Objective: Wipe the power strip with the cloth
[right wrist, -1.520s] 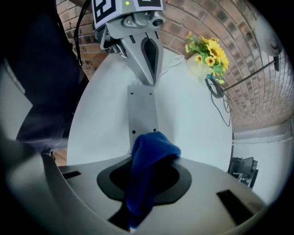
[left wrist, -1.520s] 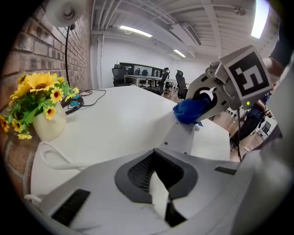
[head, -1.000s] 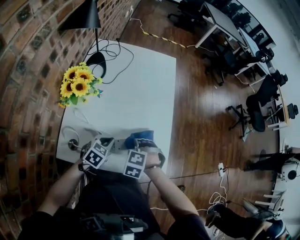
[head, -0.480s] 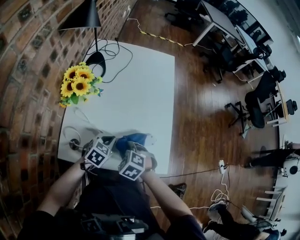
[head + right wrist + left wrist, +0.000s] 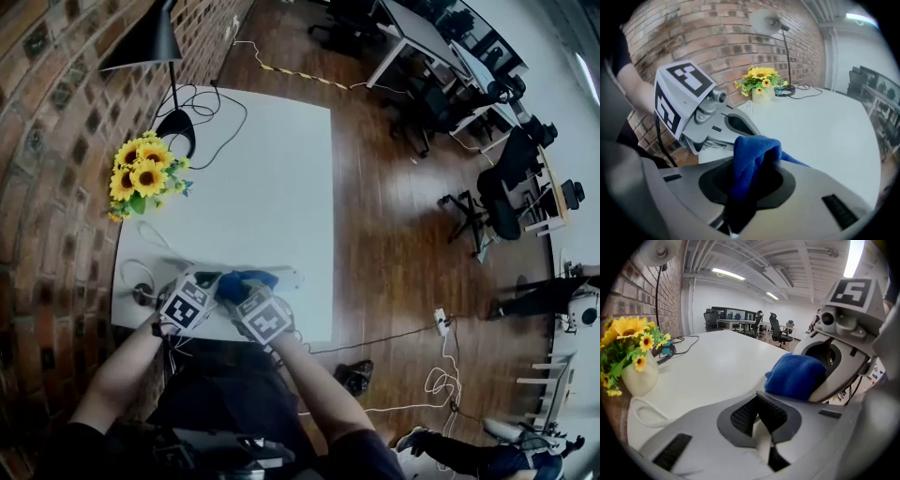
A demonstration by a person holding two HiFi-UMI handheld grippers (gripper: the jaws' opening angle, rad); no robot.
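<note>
A white power strip (image 5: 285, 277) lies along the table's near edge. My left gripper (image 5: 216, 285) is at its left end, shut on a thin white thing that looks like the strip's cord (image 5: 762, 439). My right gripper (image 5: 242, 291) is shut on a bunched blue cloth (image 5: 247, 279), which rests over the strip right beside the left gripper. The cloth (image 5: 751, 161) fills the right jaws in the right gripper view, with the left gripper's marker cube (image 5: 677, 96) close behind it. In the left gripper view the cloth (image 5: 794, 376) sits just ahead, to the right.
A pale vase of sunflowers (image 5: 141, 178) stands at the table's left by the brick wall. A black lamp (image 5: 174, 127) with trailing cables is at the far left corner. A white cord loop (image 5: 141, 281) lies left of the grippers. The table edge (image 5: 323, 339) drops to wooden floor on the right.
My right gripper has slid left along the strip with the cloth and rolled, ending close against the left gripper. The left gripper has stayed put.
</note>
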